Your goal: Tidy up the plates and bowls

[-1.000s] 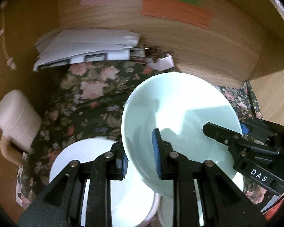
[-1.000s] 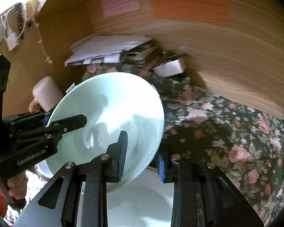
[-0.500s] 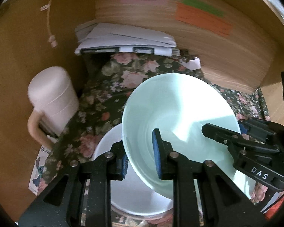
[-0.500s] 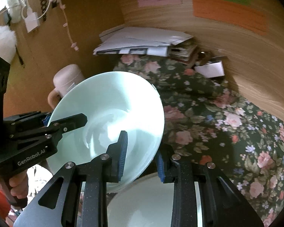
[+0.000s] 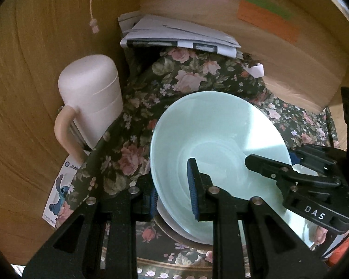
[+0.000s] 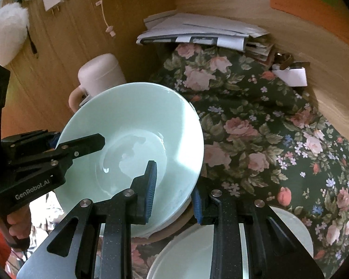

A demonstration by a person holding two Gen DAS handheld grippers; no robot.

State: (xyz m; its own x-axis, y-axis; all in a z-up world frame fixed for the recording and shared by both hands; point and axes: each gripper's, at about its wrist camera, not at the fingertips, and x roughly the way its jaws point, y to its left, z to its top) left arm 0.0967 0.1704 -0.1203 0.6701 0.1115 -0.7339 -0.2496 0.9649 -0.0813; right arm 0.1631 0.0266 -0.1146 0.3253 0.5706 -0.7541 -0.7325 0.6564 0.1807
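Note:
A pale green bowl hangs tilted between both grippers. My left gripper is shut on its left rim, one blue pad inside and one outside. My right gripper is shut on the opposite rim in the same way. Each gripper shows in the other's view: the right gripper, and the left gripper with a hand on its handle. Under the bowl lie a white dish with a brown edge below it and a white plate. Whether the bowl touches them is hidden.
A floral cloth covers the surface inside a wooden corner. A pink mug with a handle stands close to the bowl's left side. A stack of papers lies at the back. Coloured notes stick to the wall.
Both grippers have carried the bowl leftwards and a little lower, towards the pink mug, which now looks larger and nearer. Neither grip has changed.

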